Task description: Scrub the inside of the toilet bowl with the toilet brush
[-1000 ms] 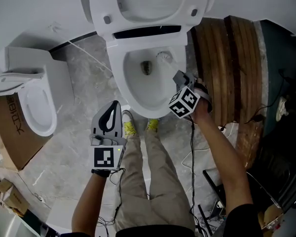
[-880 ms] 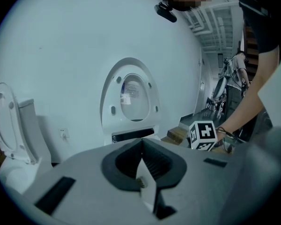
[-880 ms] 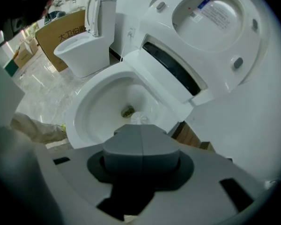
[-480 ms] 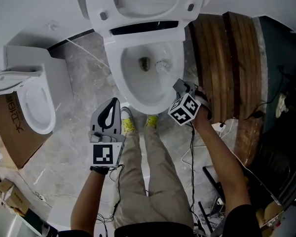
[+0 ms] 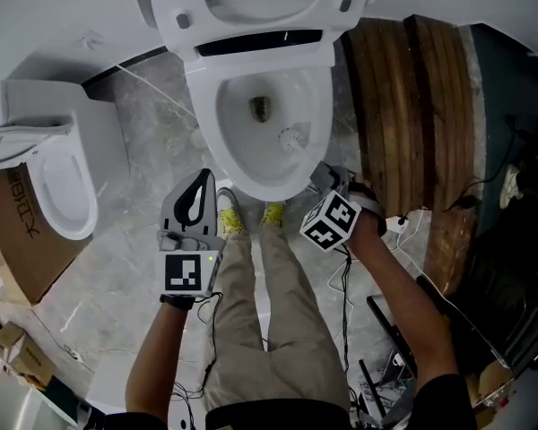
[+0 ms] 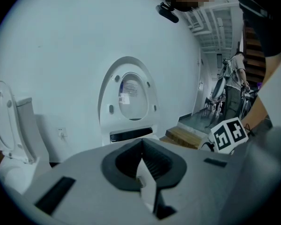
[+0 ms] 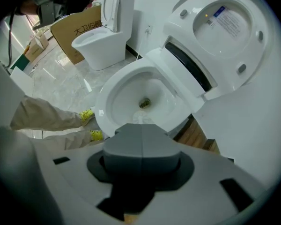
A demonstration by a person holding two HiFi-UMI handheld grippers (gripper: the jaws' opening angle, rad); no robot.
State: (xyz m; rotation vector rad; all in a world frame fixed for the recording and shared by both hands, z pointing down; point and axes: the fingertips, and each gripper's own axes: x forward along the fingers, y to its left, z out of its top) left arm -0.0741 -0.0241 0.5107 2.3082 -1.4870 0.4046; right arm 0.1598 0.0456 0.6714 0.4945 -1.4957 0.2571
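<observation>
The brush (image 5: pixel 291 139) has slid from the bowl's (image 5: pixel 238 155) rear toward its front, so scrubbing is under way. The right gripper (image 5: pixel 320 175) has its jaws clenched on it; the left gripper's (image 5: pixel 203 183) are closed, empty.

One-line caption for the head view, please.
Right gripper holds the toilet brush, its head inside the toilet bowl; left gripper shut, outside the bowl.

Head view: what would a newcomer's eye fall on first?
The white toilet at top centre, lid up, with a toilet brush inside its bowl, held by the right gripper. The left gripper hangs shut and empty above the person's legs. A second toilet stands at the left.
</observation>
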